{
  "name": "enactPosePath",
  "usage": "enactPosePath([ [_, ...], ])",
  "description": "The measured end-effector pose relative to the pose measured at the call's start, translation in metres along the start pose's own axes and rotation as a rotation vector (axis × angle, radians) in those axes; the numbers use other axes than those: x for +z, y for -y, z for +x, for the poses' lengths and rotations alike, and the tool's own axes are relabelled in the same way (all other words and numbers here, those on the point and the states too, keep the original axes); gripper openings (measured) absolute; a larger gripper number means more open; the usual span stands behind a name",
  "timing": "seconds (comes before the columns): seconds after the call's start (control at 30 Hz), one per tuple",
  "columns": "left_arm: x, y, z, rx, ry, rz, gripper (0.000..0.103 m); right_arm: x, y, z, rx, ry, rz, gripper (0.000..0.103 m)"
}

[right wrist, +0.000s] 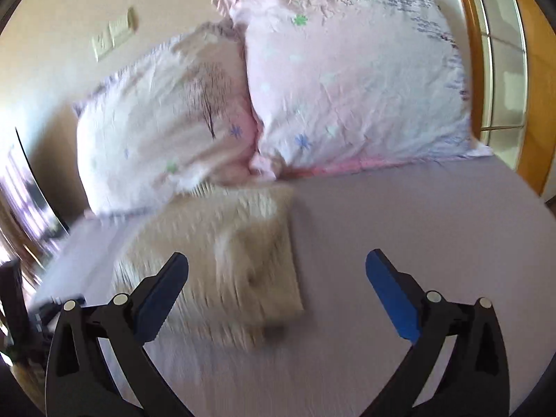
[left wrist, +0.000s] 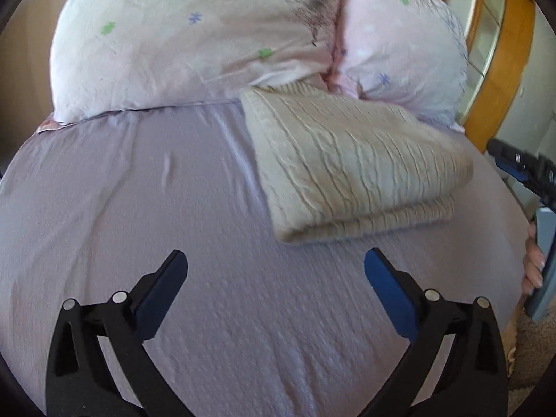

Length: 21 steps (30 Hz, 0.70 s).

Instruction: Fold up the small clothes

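Observation:
A beige ribbed knit garment lies folded into a thick rectangle on the lilac bed sheet, just below the pillows. It also shows, blurred, in the right wrist view. My left gripper is open and empty, above the sheet in front of the garment's near fold. My right gripper is open and empty, above the garment's near right corner. The right gripper also shows at the right edge of the left wrist view, held by a hand.
Two pale pink patterned pillows lean at the head of the bed. A wooden frame with glass panes stands to the right. A wall with switch plates is behind the pillows.

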State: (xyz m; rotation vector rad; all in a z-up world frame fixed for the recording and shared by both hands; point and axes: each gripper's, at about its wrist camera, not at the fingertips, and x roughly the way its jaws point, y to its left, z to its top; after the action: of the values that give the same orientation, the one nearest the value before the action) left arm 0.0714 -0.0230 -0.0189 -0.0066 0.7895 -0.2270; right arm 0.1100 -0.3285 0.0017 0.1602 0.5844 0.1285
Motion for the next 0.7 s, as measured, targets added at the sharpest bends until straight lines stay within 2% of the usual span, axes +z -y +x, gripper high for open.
enactPosePath([
  [0.17, -0.007, 0.005, 0.016, 0.023, -0.082, -0.023, 0.101, -0.035, -0.019, 0.017, -0.001, -0.143, -0.044, 0.102],
  [0.37, -0.013, 0.006, 0.018, 0.064, -0.075, -0.034, 0.101, -0.053, -0.062, 0.036, -0.062, -0.193, -0.199, 0.102],
  [0.57, -0.012, 0.017, 0.027, 0.142, -0.099, 0.046, 0.101, -0.058, -0.070, 0.047, -0.092, -0.230, -0.207, 0.102],
  [0.7, -0.012, 0.016, 0.026, 0.144, -0.101, 0.039, 0.101, -0.062, -0.066, 0.049, -0.126, -0.253, -0.159, 0.102],
])
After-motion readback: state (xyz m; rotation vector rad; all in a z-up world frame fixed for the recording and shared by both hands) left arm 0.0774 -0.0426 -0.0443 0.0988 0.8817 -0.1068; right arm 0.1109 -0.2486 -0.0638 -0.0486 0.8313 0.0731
